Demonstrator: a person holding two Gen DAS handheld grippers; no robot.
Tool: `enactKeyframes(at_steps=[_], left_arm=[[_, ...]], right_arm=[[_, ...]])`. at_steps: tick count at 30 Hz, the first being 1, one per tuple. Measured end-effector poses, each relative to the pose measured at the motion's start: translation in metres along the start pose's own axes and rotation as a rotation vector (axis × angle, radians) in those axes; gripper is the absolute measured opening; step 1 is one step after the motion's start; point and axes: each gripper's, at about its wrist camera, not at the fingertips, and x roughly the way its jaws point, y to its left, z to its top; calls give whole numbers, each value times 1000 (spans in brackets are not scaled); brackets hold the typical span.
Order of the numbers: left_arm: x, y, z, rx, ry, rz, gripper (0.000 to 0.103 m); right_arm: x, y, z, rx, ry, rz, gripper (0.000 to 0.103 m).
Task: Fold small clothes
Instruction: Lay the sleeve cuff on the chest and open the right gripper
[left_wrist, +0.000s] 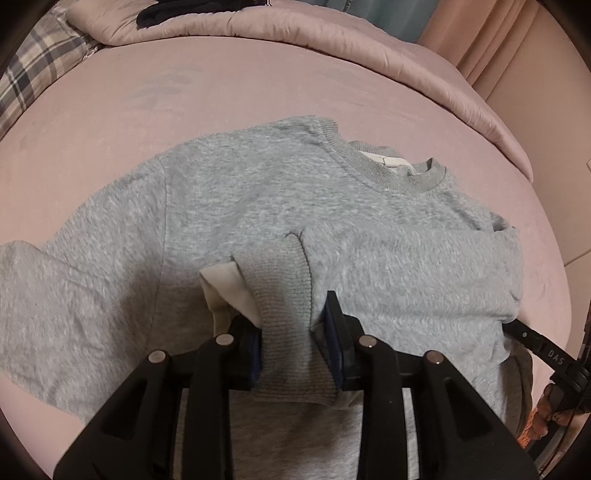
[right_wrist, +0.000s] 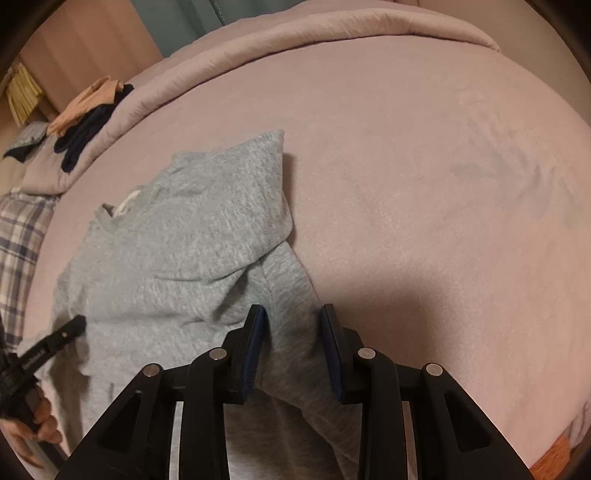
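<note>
Grey sweatshirt: lies spread on the pink bed, collar away from the camera, one sleeve folded across the chest. Left claw: pads clamped on that sleeve's ribbed cuff. Right claw: closed on a fold of the sweatshirt's side edge. Plaid pillow: at the bed's far edge.

From my remote station I can read only one marking: white letters "DAS" on the black finger of the right gripper, at the right edge of the left wrist view. The finger of the left gripper bears a similar white print in the right wrist view, too blurred to read. The white label inside the collar of the grey sweatshirt shows no legible text.
</note>
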Motion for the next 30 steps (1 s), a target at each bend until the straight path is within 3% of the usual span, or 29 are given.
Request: enactKeyframes(at_steps=[11,20,22,27,29,30], left_arm=[[-6,11,1,-71,36,-25,32],[-17,14,-12,-68,36,-27,36],[-20,16,-16,-72,48,-15,44],[-36,21,-32,-104,39,-32,51],[-44,24,-38,-113,60,-12,64],[-47,25,-40,-115,67,-8,64]], right_arm=[[0,-4,-1,12,-10,18,31],[0,-3,-1,13,-14,10,31],[0,-4,-1,12,-13,7,31],[-1,-1,0,12,-9,-11,31],[-1,0,0,17,-8,-17,31],[-1,0,0,19,-8,-19,31]])
